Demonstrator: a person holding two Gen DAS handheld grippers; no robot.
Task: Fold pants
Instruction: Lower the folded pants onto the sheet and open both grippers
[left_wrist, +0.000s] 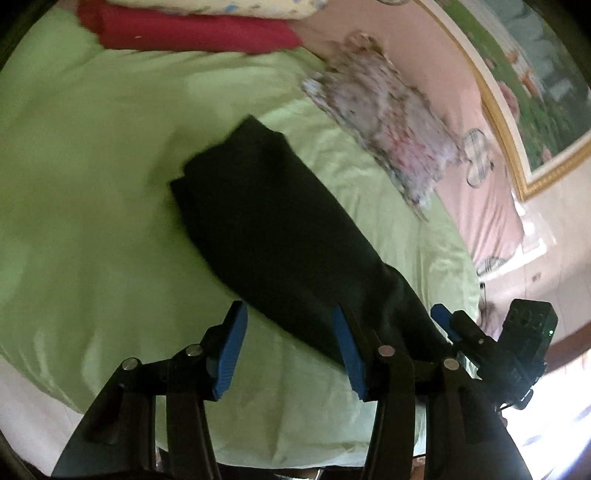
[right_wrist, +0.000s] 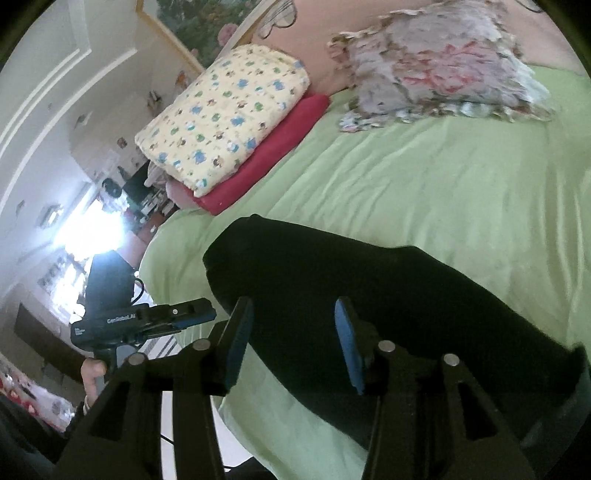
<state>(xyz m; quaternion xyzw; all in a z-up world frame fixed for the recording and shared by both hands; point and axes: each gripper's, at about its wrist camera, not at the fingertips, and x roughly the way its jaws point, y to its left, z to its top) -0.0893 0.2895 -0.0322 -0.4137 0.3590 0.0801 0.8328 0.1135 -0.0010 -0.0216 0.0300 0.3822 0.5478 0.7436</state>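
Note:
Black pants (left_wrist: 273, 229) lie folded lengthwise on the light green bed sheet (left_wrist: 92, 177); they also show in the right wrist view (right_wrist: 369, 288). My left gripper (left_wrist: 290, 352) is open and empty, just above the sheet at the near end of the pants, its right finger over the cloth edge. My right gripper (right_wrist: 291, 345) is open, hovering over the pants' near part with cloth below the gap. The right gripper also shows in the left wrist view (left_wrist: 480, 339), and the left one in the right wrist view (right_wrist: 155, 319).
A floral pillow (right_wrist: 436, 70) and a yellow patterned blanket (right_wrist: 225, 110) on a red folded one (right_wrist: 269, 155) sit at the bed's head. A framed picture (left_wrist: 517, 81) hangs on the pink wall. The bed edge runs below the grippers (left_wrist: 258, 443).

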